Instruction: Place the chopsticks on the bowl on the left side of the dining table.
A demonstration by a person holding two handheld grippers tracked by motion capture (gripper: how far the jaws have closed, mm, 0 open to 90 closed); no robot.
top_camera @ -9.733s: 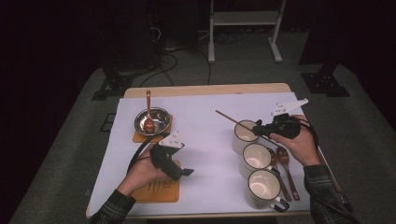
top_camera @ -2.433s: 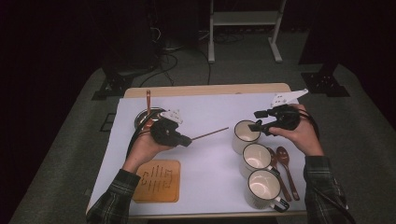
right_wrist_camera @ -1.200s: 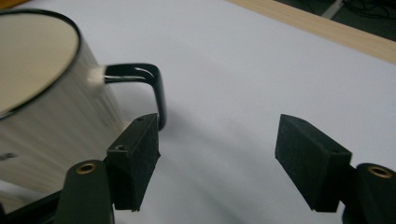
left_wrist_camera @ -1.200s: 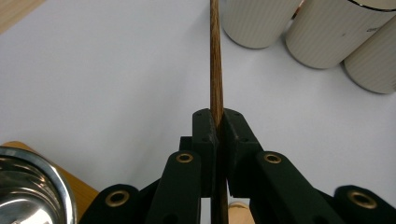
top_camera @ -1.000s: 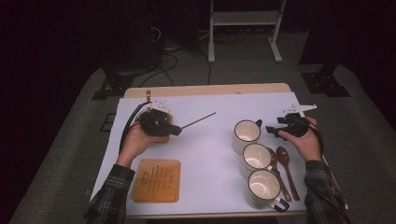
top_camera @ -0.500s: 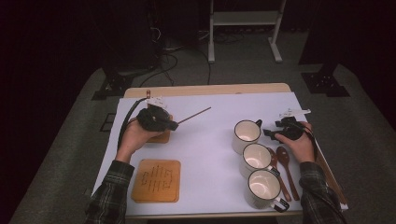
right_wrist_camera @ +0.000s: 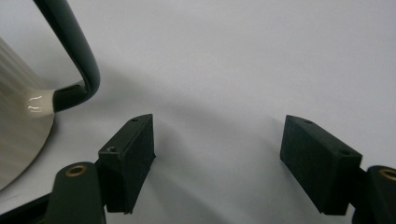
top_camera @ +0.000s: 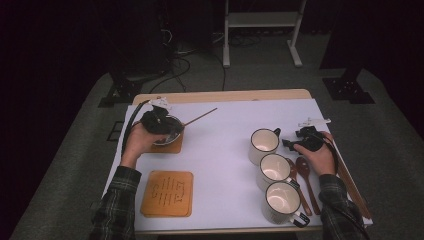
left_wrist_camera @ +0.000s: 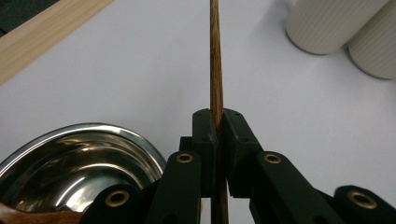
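In the left gripper view my left gripper is shut on a thin wooden stick that runs straight out over the white table cover. A steel bowl sits just below and left of the jaws. In the high view the left gripper hovers over this bowl, and the stick points toward the table's middle. My right gripper rests low beside the farthest of three white mugs. Its jaws stand wide open over bare cover, with the mug's dark handle to their left.
The bowl stands on a wooden coaster; a second coaster lies near the front left. Two more mugs line up toward the front. Wooden spoons and a long wooden stick lie at the right edge.
My left hand has carried the stick a little left and back over the bowl. My right hand has sunk toward the table beside the far mug.
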